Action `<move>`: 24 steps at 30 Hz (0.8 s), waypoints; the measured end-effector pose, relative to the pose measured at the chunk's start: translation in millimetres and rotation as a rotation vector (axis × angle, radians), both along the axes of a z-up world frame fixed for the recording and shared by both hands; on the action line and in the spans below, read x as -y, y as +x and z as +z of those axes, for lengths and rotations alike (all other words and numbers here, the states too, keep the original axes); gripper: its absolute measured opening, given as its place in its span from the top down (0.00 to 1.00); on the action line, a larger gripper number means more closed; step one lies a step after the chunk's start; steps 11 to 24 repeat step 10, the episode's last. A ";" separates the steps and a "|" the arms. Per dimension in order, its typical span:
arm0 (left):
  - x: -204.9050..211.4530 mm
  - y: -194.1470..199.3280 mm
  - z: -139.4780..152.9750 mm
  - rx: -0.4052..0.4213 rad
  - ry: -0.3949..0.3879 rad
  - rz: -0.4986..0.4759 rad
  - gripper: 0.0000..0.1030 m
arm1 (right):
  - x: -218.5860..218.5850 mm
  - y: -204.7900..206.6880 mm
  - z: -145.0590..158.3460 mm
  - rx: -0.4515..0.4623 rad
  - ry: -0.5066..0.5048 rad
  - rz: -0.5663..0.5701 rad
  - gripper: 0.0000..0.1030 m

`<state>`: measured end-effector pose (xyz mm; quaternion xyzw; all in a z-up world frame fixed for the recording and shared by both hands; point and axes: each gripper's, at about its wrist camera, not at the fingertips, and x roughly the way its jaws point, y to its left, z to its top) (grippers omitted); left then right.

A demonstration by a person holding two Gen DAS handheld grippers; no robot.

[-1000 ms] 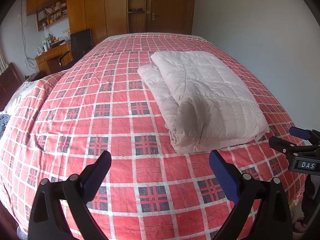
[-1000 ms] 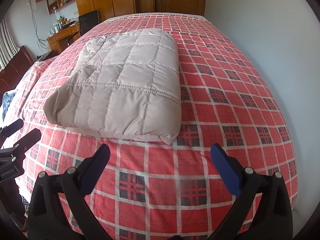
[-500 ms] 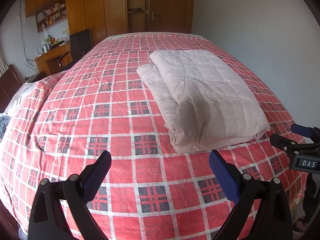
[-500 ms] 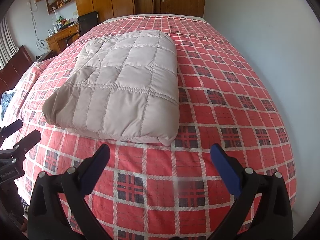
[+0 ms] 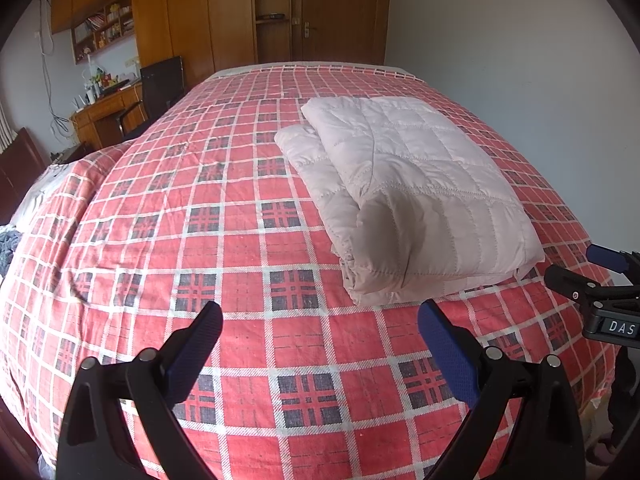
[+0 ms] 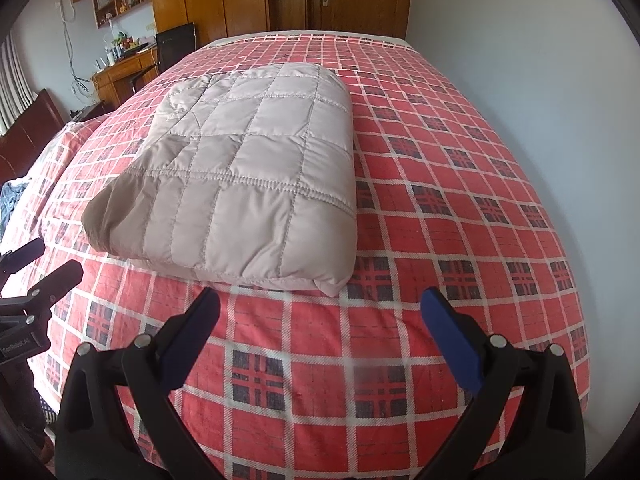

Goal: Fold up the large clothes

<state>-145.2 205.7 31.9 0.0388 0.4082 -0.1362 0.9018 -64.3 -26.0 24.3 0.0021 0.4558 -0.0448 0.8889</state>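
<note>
Pale pink quilted garment folded into thick rectangular bundle, lying on red plaid bedspread of bed, nearer right side and close to near edge. Left gripper spread wide, empty, held above bedspread just short of bundle's near left corner. Right gripper also wide apart, empty, just short of bundle's near right corner. Neither touches garment. Each gripper visible at edge of other's view. Wooden wardrobe and door beyond bed; desk at far left.
</note>
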 end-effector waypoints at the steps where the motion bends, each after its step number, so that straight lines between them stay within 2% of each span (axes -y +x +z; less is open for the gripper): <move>1: 0.1 0.0 0.0 0.000 0.000 0.000 0.05 | -0.2 0.0 -0.2 -0.002 -0.002 -0.001 0.03; 24: -2.8 0.0 -1.1 -0.003 0.000 0.000 0.05 | -1.0 -1.0 -0.4 0.001 -0.024 -0.012 0.03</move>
